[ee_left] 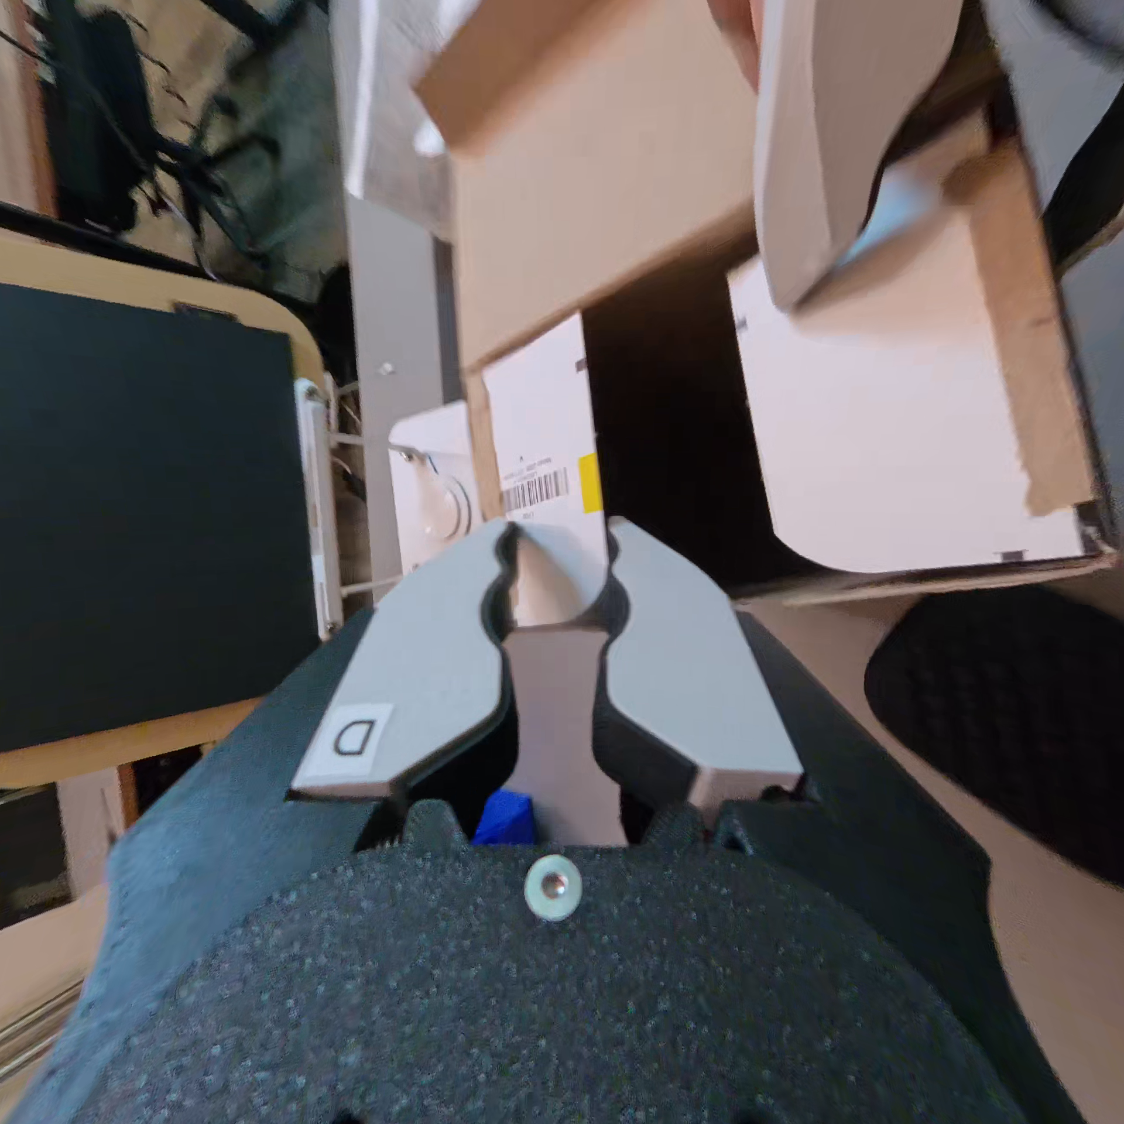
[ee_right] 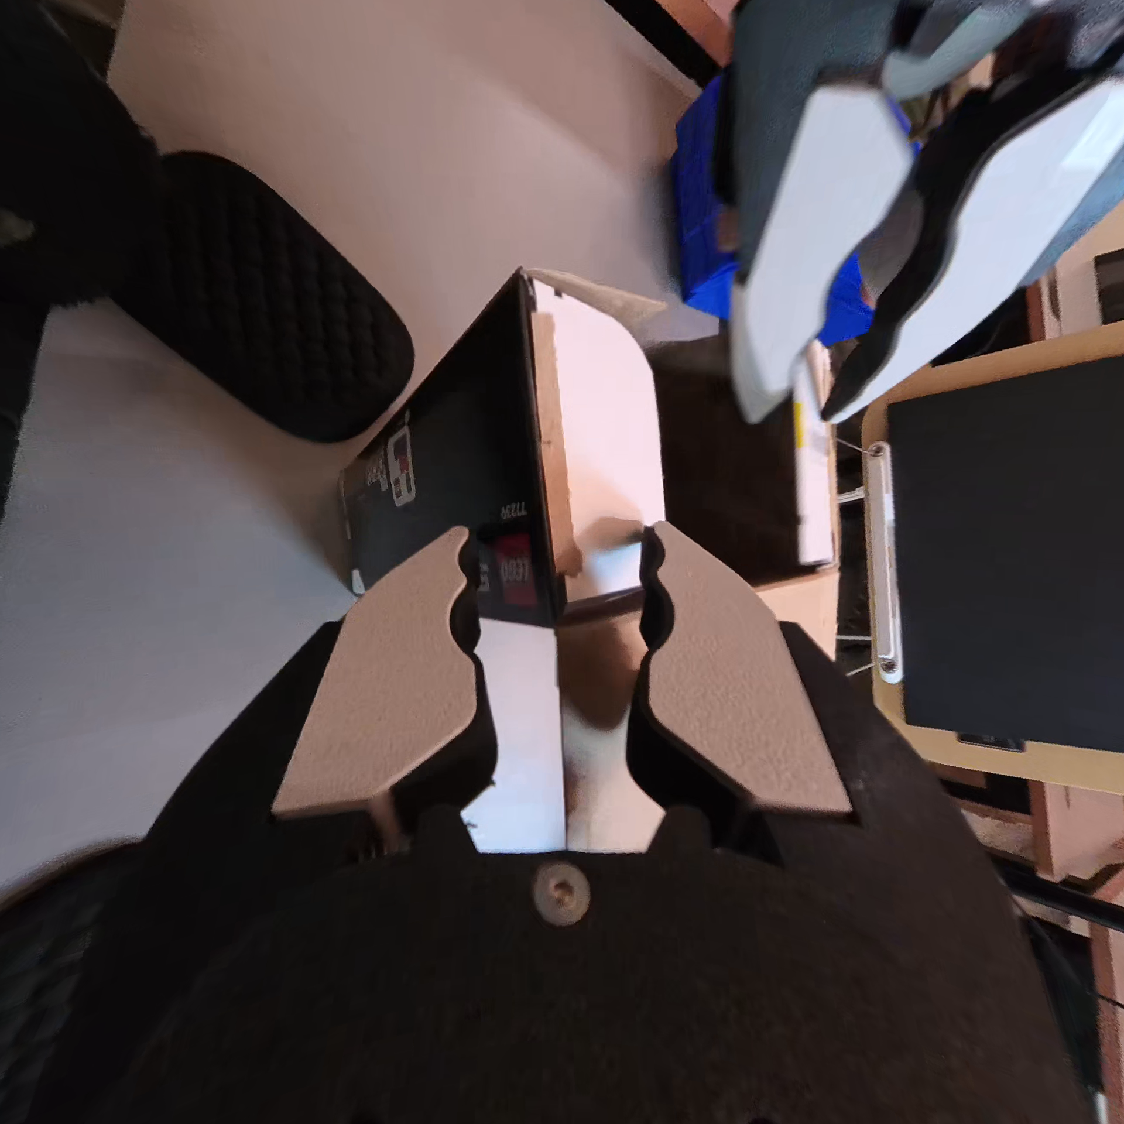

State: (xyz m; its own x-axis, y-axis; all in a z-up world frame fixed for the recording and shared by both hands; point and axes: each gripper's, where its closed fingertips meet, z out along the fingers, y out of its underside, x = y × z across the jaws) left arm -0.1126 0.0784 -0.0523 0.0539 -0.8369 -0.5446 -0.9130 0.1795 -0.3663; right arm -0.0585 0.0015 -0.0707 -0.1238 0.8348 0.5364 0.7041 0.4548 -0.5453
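An open cardboard box (ee_left: 608, 201) lies on a pale surface, black on the outside (ee_right: 450, 474), with white flaps and a dark inside. My left gripper (ee_left: 559, 535) is open. A white flap with a barcode sticker (ee_left: 541, 438) shows between its jaws. My right gripper (ee_right: 556, 535) is open and straddles the box's near corner, next to a rounded white flap (ee_right: 608, 426). The left gripper also shows blurred in the right wrist view (ee_right: 797, 407), above the box's far side. One blurred finger (ee_left: 809, 152) of the right gripper shows in the left wrist view.
A black quilted, slipper-like thing (ee_right: 274, 304) lies beside the box and also shows in the left wrist view (ee_left: 1003, 730). A light wooden table with a black mat (ee_left: 121, 486) stands on the other side. A blue crate (ee_right: 699, 201) sits beyond the box.
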